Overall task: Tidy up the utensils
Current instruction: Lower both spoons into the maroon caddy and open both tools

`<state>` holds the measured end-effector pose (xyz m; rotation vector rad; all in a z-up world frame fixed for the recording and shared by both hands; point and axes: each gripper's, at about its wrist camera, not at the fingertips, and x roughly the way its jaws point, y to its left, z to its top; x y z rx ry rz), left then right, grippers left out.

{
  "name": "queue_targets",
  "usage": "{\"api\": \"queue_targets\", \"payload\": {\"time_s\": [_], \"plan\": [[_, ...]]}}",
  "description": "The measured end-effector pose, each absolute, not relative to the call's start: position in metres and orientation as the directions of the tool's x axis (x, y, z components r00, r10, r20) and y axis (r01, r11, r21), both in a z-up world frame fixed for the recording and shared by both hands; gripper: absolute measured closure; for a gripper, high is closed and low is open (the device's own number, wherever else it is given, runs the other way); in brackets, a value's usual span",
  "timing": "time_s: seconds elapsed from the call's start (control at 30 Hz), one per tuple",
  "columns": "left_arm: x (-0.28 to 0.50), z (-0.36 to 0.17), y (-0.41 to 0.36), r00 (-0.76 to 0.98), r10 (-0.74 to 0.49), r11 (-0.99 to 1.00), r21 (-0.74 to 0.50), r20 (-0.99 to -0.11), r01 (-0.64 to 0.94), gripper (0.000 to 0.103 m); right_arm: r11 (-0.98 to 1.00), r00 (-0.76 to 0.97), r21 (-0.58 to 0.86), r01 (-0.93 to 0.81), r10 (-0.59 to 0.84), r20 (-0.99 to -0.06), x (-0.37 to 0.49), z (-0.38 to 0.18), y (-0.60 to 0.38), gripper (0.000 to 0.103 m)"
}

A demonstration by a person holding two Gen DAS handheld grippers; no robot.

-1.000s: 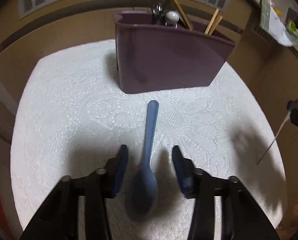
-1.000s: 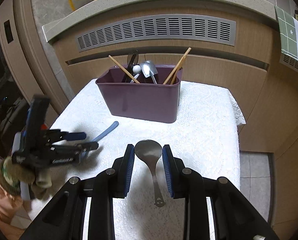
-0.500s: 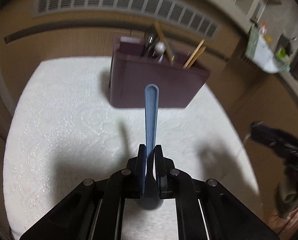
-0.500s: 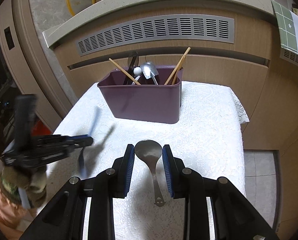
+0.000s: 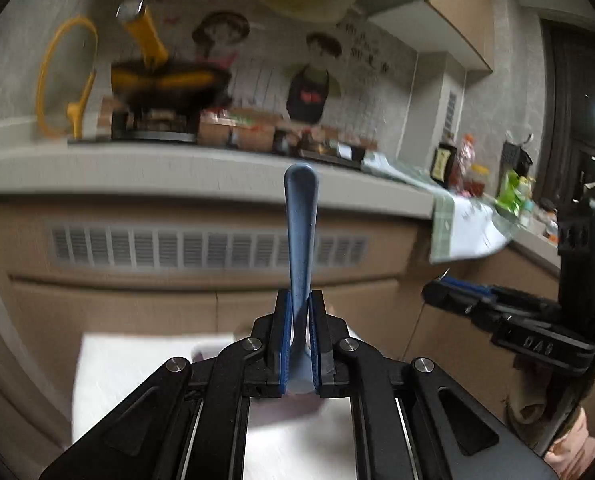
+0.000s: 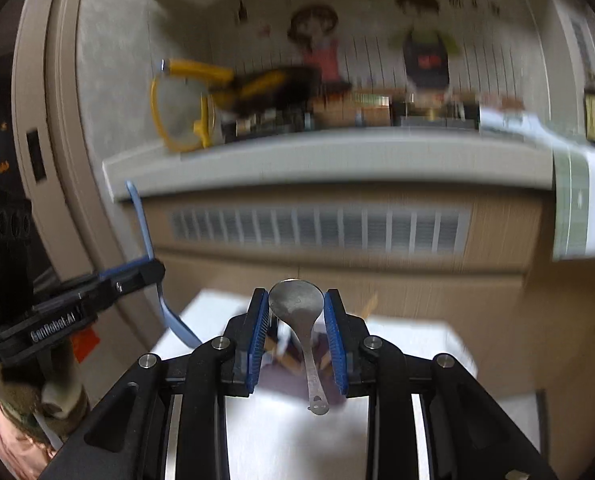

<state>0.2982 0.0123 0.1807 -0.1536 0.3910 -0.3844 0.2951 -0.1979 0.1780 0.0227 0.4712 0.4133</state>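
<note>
While both hands are raised off the counter [image 6: 425, 344], each carries one utensil. The left tongs [image 5: 300, 332] are pinched nearly closed on the neck of the blue spoon [image 5: 301, 232], just above its bowl, so the handle sticks straight forward and up, well clear of the white cloth [image 5: 145, 364]. Gripping low on the handle looks chosen to keep the long end free for aiming. From the right wrist view the same spoon [image 6: 141, 224] hangs in the air at the left, bowl downward.

The right tongs [image 6: 296, 320] are held partly apart, their blue pads bracketing the bowl of the metal spoon [image 6: 297, 308]; its thin handle trails back toward the camera. The pads appear to press the bowl's rims, a wide hold that seems less secure than the left one.

Both views are blurred. A dark purplish bin [image 6: 285, 376] with wooden sticks shows below and behind the right tongs; it is likely the place for both spoons. The two tools are well apart, with open air between them. The cabinet front with its vent grille [image 6: 317, 232] stands beyond the counter's far edge, so forward travel has a limit.
</note>
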Motion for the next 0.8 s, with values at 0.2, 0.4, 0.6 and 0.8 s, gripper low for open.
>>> {"api": "queue_targets", "payload": {"time_s": [0.2, 0.4, 0.6, 0.8], "plan": [[0.339, 0.165, 0.023, 0.855, -0.366, 0.927, -0.228, -0.368, 0.299, 0.094, 0.914, 0.820, 0.124, -0.386, 0.401, -0.408, 0.336, 0.185, -0.187, 0.077], [0.368, 0.108, 0.033, 0.799, -0.384, 0.918, -0.281, -0.462, 0.279, 0.094, 0.917, 0.784, 0.150, -0.371, 0.395, -0.479, 0.376, 0.139, -0.177, 0.077], [0.388, 0.059, 0.028, 0.746, -0.391, 0.916, -0.302, -0.538, 0.263, 0.094, 0.920, 0.744, 0.177, -0.350, 0.388, -0.545, 0.399, 0.094, -0.175, 0.077], [0.390, 0.045, 0.026, 0.711, -0.408, 0.909, -0.327, -0.573, 0.258, 0.086, 0.920, 0.686, 0.214, -0.329, 0.389, -0.615, 0.408, 0.063, -0.179, 0.073]]}}
